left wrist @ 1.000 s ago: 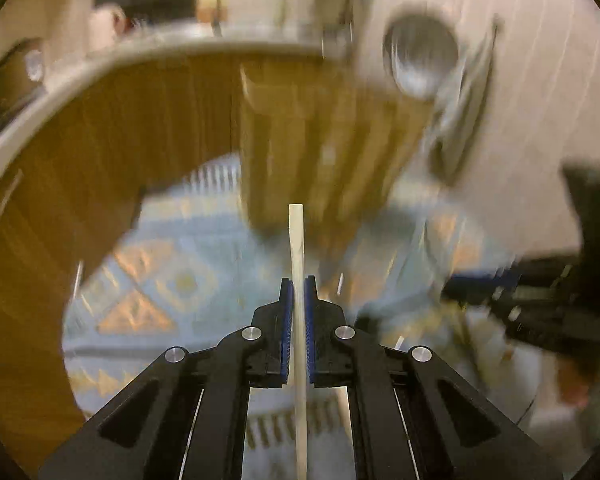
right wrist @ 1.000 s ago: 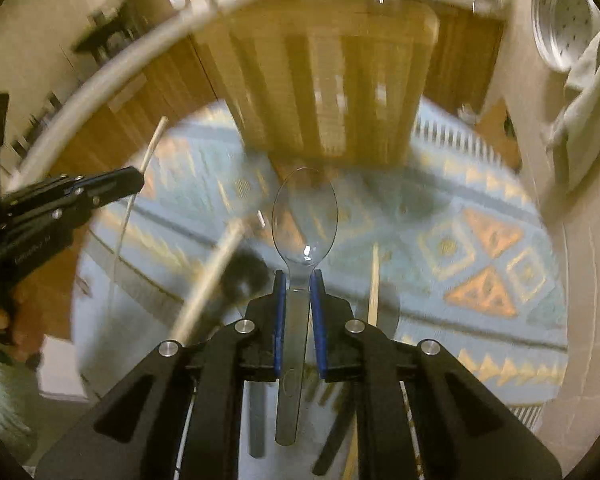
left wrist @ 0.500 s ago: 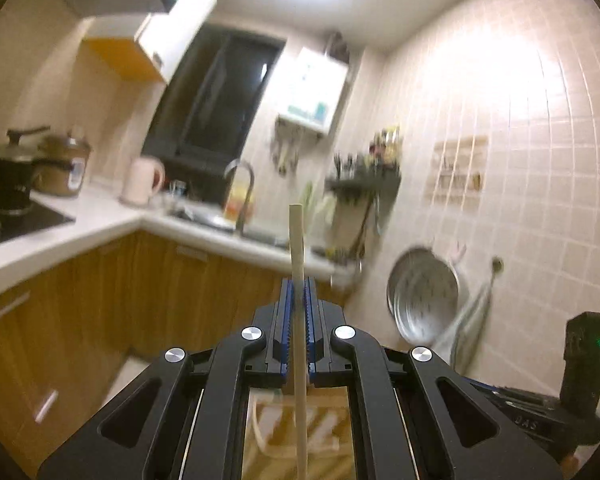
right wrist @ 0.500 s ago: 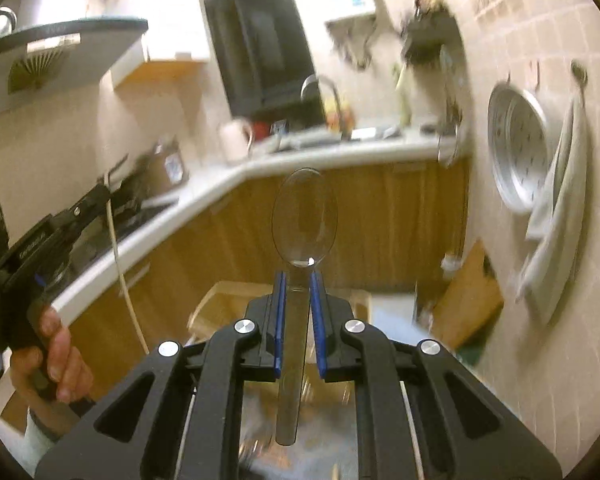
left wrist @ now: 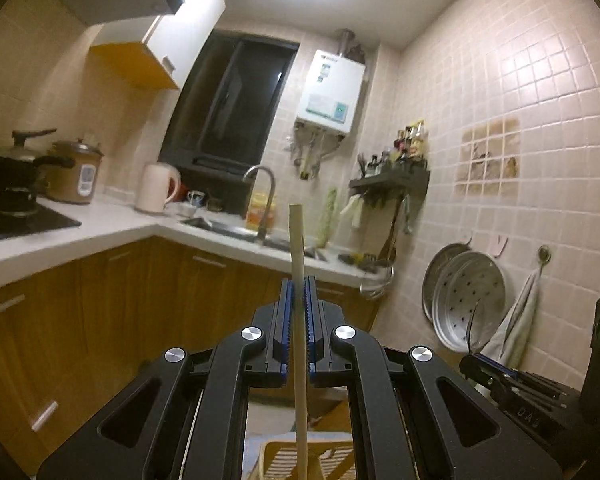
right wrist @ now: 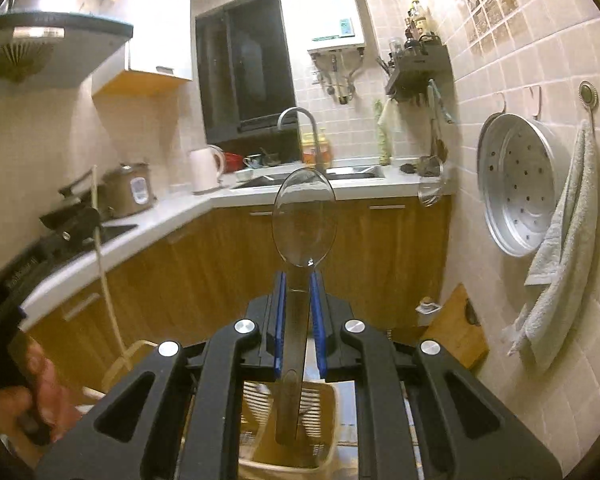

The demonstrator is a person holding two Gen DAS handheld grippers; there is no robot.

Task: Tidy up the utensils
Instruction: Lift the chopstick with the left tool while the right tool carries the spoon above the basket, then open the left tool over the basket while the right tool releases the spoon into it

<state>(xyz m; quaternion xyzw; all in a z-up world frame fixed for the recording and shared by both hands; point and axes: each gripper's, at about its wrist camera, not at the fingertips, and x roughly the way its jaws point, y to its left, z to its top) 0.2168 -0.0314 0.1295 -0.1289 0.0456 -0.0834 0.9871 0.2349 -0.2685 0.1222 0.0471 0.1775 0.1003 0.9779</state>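
Note:
My left gripper is shut on a pale wooden chopstick that stands upright, its lower end over a beige slotted utensil basket. My right gripper is shut on a clear plastic spoon, bowl up, with the handle end hanging inside the same basket. In the right wrist view the left gripper with its chopstick shows at the left, held by a hand. In the left wrist view the right gripper shows at the lower right.
Wooden cabinets under a white L-shaped counter with sink, faucet, kettle, rice cooker and pot. On the tiled right wall hang steamer trays and a towel. A cutting board leans below.
Both grippers have tilted up from facing the rug and basket to facing the kitchen wall, each keeping its utensil upright. The basket has dropped to the bottom of both views.

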